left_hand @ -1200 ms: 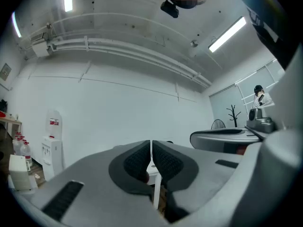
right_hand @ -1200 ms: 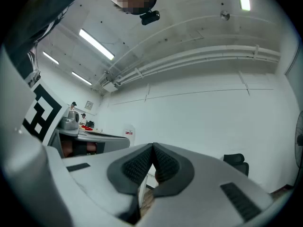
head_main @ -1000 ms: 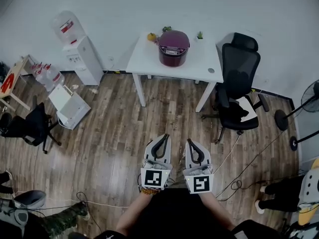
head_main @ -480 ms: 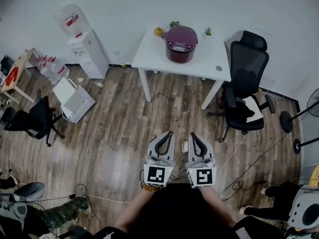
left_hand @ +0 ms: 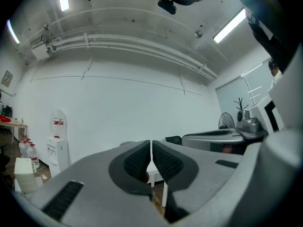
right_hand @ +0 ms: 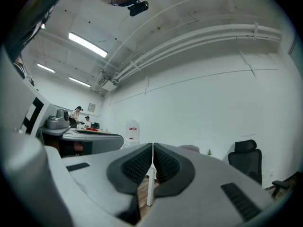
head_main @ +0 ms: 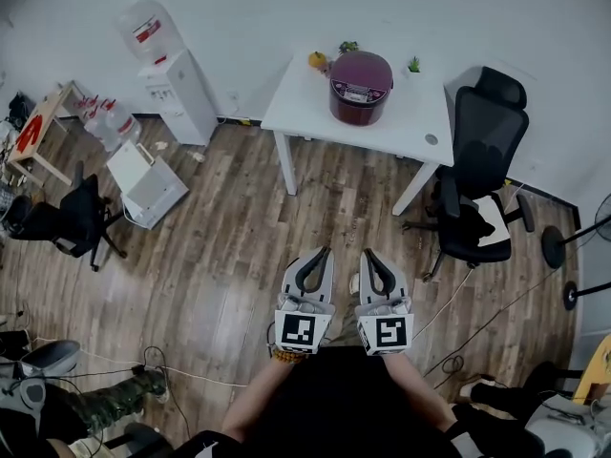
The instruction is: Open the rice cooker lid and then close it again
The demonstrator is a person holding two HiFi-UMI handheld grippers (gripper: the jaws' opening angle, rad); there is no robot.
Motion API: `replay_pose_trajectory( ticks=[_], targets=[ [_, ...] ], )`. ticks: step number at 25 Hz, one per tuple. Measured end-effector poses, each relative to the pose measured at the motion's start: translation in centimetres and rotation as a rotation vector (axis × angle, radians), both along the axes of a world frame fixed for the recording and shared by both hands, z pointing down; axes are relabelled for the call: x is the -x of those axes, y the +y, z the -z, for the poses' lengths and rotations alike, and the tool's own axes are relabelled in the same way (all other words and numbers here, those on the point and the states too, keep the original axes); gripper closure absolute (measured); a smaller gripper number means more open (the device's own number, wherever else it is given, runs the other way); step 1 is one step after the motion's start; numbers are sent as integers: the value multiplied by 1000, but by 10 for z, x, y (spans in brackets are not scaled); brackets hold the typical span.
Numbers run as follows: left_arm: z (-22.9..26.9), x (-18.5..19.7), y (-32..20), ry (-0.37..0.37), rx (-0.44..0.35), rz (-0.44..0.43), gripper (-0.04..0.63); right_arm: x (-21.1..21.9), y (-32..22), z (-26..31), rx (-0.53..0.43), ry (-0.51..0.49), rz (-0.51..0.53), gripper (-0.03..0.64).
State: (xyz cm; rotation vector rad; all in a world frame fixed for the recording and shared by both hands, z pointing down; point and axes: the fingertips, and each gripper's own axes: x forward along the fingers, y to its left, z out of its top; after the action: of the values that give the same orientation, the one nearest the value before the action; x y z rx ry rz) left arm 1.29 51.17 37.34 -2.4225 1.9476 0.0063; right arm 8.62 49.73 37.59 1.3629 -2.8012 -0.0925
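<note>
The maroon rice cooker (head_main: pixel 361 86) stands with its lid down on a white table (head_main: pixel 305 113) against the far wall; its domed top (right_hand: pixel 189 148) shows just over the right jaws. Both grippers hover side by side over the wooden floor, far short of the table. My left gripper (head_main: pixel 322 253) is shut with nothing in it, its pads (left_hand: pixel 139 160) meeting along a thin seam. My right gripper (head_main: pixel 368 254) is likewise shut and empty, pads (right_hand: pixel 165 162) pressed together.
A black office chair (head_main: pixel 482 179) stands right of the table and a water dispenser (head_main: pixel 177 89) to its left. A white box (head_main: pixel 148 181), a small black chair (head_main: pixel 67 222) and cables (head_main: pixel 477 322) lie on the floor. An orange fruit (head_main: pixel 316 60) and a small plant (head_main: pixel 413 65) flank the cooker.
In the head view the table, cooker and chair have slid to the right. Both grippers stay shut side by side and sit a little lower in the picture.
</note>
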Motion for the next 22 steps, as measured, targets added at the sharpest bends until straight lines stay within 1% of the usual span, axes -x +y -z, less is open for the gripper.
replay_pose_trajectory(
  ticks=[5, 8, 12, 17, 22],
  targets=[
    [0, 6, -23, 33, -8, 25, 562, 10, -22, 2, -1, 18, 36, 588],
    [2, 6, -37, 32, -12, 24, 561, 12, -35, 3, -1, 18, 43, 588],
    [0, 4, -56, 46, -10, 26, 561, 12, -53, 5, -5, -3, 42, 588],
    [-6, -5, -82, 14, 20, 6, 561, 5, -78, -1, 6, 22, 42, 588],
    [-4, -9, -112, 27, 8, -5, 562, 0, -108, 1, 1, 11, 29, 588]
  ],
)
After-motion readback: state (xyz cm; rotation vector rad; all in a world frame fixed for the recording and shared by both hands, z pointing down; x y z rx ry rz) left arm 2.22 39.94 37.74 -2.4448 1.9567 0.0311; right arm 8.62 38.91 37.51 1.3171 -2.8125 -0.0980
